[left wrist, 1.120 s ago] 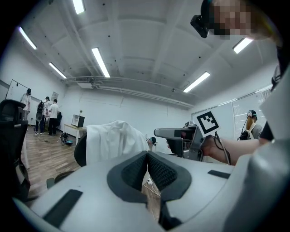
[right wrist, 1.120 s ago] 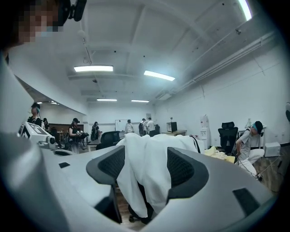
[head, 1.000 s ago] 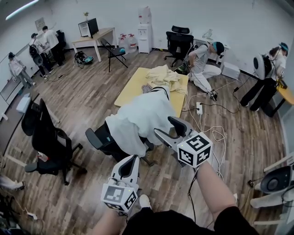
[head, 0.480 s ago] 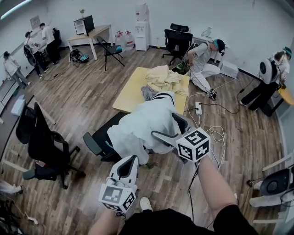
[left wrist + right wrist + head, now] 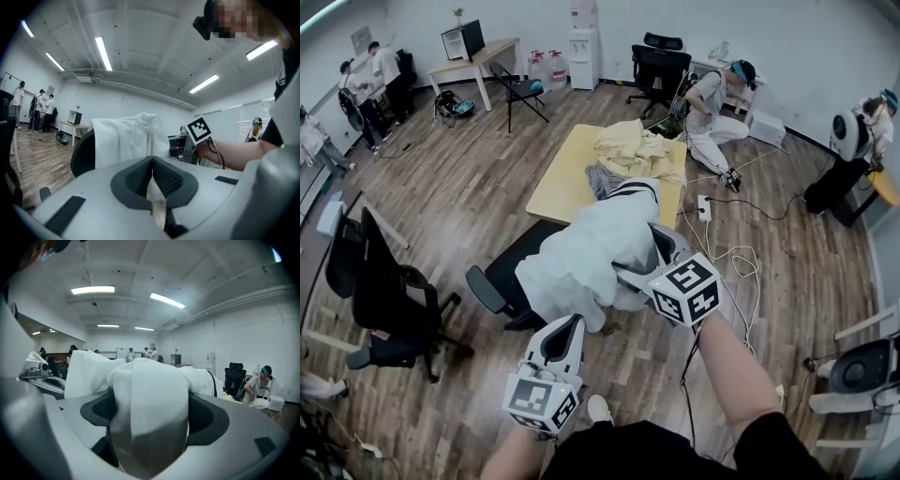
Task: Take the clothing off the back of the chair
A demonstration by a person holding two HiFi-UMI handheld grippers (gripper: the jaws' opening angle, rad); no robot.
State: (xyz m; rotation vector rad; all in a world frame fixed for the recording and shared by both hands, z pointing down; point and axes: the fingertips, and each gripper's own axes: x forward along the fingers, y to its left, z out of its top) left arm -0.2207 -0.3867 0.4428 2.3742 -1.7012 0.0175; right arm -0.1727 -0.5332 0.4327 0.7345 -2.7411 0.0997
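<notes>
My right hand-held gripper stands wide open around a fold of the white garment draped over the black chair, my left hand-held gripper closed and empty.

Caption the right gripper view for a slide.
Right gripper, jaws wide apart, straddles a fold of the white garment.

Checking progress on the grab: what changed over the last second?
The right gripper moved forward onto the white garment on the chair back; its wide-open jaws now straddle a fold. The left gripper stayed low and shut; the garment is still draped.
</notes>
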